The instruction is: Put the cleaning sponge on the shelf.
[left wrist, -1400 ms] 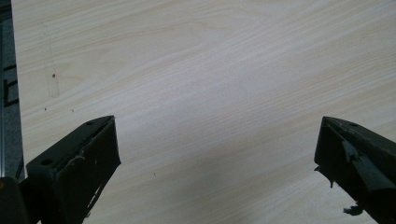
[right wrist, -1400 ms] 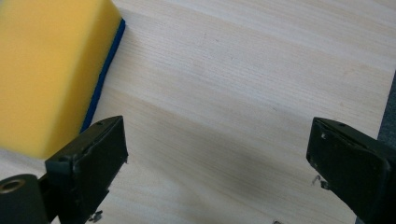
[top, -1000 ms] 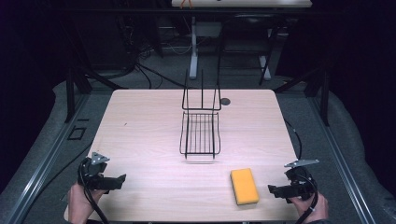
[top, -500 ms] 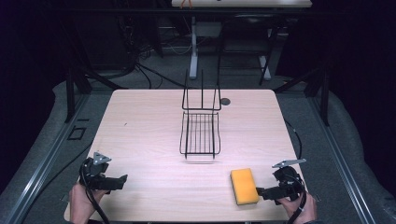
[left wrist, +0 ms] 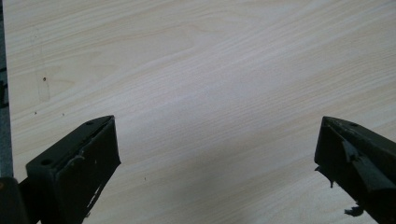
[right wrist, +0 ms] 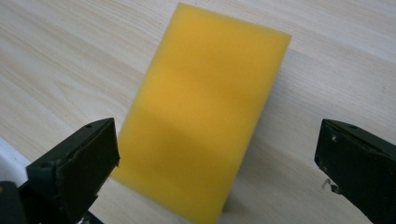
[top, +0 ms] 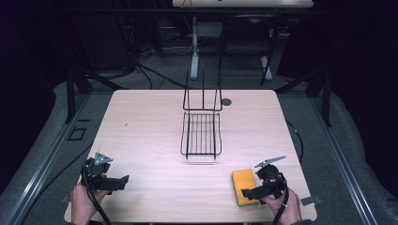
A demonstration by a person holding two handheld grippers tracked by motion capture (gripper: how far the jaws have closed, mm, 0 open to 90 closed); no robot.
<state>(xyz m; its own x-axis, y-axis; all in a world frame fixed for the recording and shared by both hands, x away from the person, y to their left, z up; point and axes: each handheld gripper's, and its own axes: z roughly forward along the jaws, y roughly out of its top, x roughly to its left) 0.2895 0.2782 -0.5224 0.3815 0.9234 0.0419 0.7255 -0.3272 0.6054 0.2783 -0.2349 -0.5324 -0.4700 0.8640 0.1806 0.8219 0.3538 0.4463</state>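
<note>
Seemingly poised to grasp, the right claw (top: pixel 249 191) hung spread wide over a yellow sponge (top: pixel 244 186), which lay flat on the worktop (top: pixel 155 126) just nearer the person than the wire rack (top: pixel 201 127) and off to its right. Seen from the right gripper view, the sponge (right wrist: pixel 203 105) sat between the two black jaws without touching either, its long edges running away from the camera. Judging by its look, the block was light, soft foam that would squash under a squeeze rather than slip; a hold across its narrow width, near the middle, appeared the safest. The right hand (top: pixel 286 208) gripped the tool low near the worktop's front edge, tilted towards the sponge. Well to the left of the rack, the left claw (top: pixel 123 180) was likewise released, its jaws (left wrist: pixel 70 172) apart over bare wood, with the left hand (top: pixel 83 202) resting at the front edge.
</note>
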